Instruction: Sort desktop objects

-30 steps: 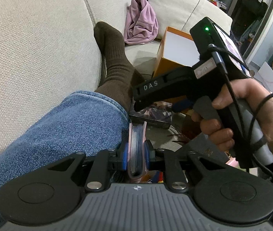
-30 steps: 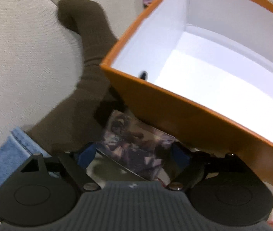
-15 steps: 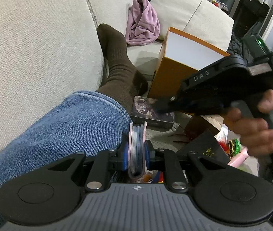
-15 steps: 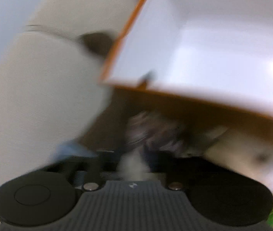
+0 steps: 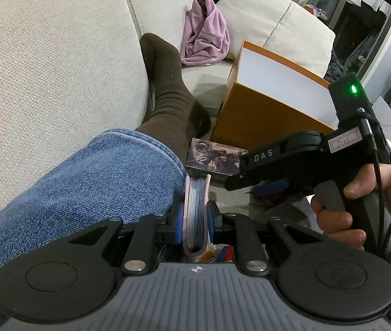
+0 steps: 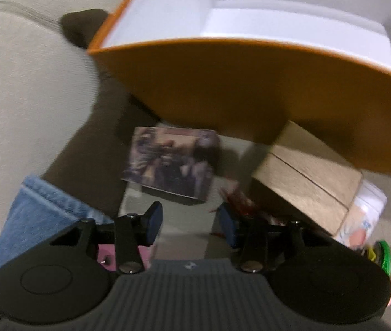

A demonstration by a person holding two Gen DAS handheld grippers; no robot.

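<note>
- A pale sofa cushion (image 5: pixel 52 63) fills the left of the left wrist view, with a person's leg in blue jeans (image 5: pixel 79 193) and a dark brown sock (image 5: pixel 167 102) lying against it.
- The left gripper (image 5: pixel 195 220) has its jaws clamped on a thin stack of cards in a pink sleeve (image 5: pixel 196 215), held upright on edge between the blue pads, just beside the jeans.
- Behind the sock a pink garment (image 5: pixel 206 38) lies crumpled on the sofa seat, near a second pale cushion (image 5: pixel 275 19).
- A flat box with dark printed artwork (image 6: pixel 173 162) lies on the grey sofa seat, touching the sock on its left and close to the foot of the orange box.
- The orange box (image 5: pixel 258 118), white inside and open on top, stands just behind the picture box.
- The right gripper (image 6: pixel 189 220) hangs above the seat just short of the picture box; its jaws have just been opening and stand apart with nothing between them.
- A hand (image 5: pixel 361 207) holds the right gripper's handle, where a green light shows.
- To the right a brown cardboard box (image 6: pixel 308 182) sits below the orange box, with a white packet (image 6: pixel 366 212) and a green object (image 6: pixel 383 256) beside it, too blurred to name.
</note>
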